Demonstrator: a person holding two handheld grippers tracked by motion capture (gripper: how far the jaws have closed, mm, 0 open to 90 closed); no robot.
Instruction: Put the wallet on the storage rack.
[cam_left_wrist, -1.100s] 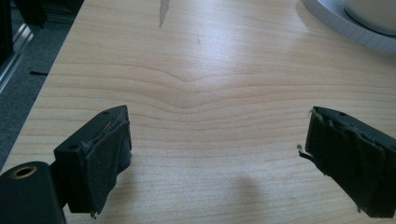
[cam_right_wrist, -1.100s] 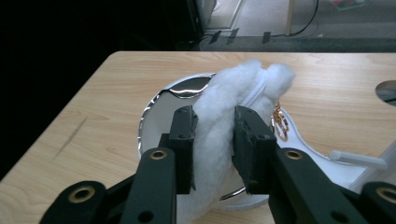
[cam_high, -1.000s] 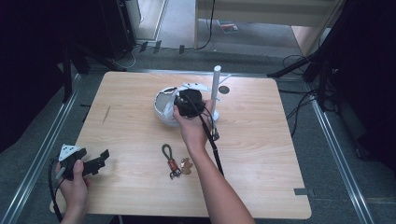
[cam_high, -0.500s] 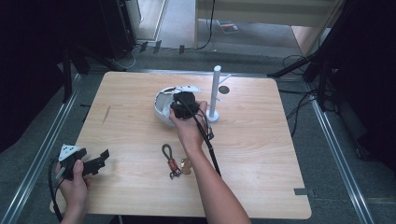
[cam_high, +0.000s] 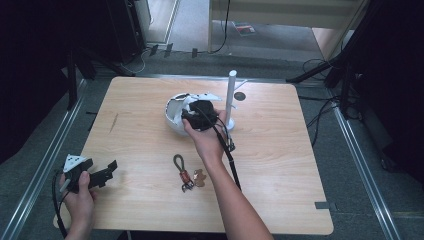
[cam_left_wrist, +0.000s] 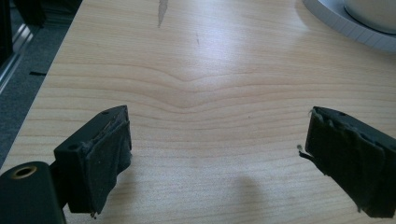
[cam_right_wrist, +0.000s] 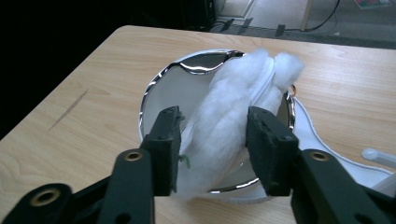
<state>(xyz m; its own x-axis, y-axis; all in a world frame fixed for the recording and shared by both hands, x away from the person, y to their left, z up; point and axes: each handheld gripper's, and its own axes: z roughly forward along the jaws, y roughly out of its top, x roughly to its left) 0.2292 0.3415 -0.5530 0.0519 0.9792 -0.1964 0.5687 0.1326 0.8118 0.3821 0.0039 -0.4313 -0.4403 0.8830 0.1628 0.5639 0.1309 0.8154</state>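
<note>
right gripper (cam_right_wrist: 212, 140): jaws closed in on a white fluffy bundle (cam_right_wrist: 233, 121), one pad on each side of it; in the high view the right hand (cam_high: 202, 132) holds this gripper (cam_high: 192, 119) near the middle of the table, over the bowl
white fluffy bundle: soft, cotton-like, long in shape; it stands up out of the bowl and leans toward the far rim, its upper end past the jaws
bowl (cam_right_wrist: 163, 98): white inside with a shiny chrome rim; in the high view (cam_high: 172, 117) it sits near the table's centre, just left of the post
white tray (cam_right_wrist: 322, 140): flat, under and to the right of the bowl, with a raised edge
left gripper (cam_left_wrist: 215, 154): jaws wide apart, nothing between them, bare wood showing in the gap; in the high view (cam_high: 107, 170) the left hand (cam_high: 75, 192) holds it low at the near left corner, well apart from the bowl
post (cam_high: 231, 97): white, upright, on a round base just right of the right hand
key strap (cam_high: 182, 172): dark loop with a metal clip, lying flat on the wood near the right forearm; a small brownish piece (cam_high: 200, 177) lies touching or just beside it, cannot tell which
table (cam_high: 280, 150): light wood, rounded corners, a dark streak on the left part of the top (cam_high: 114, 122)
cable: black, trails from the right gripper along the right forearm (cam_high: 230, 160)
</note>
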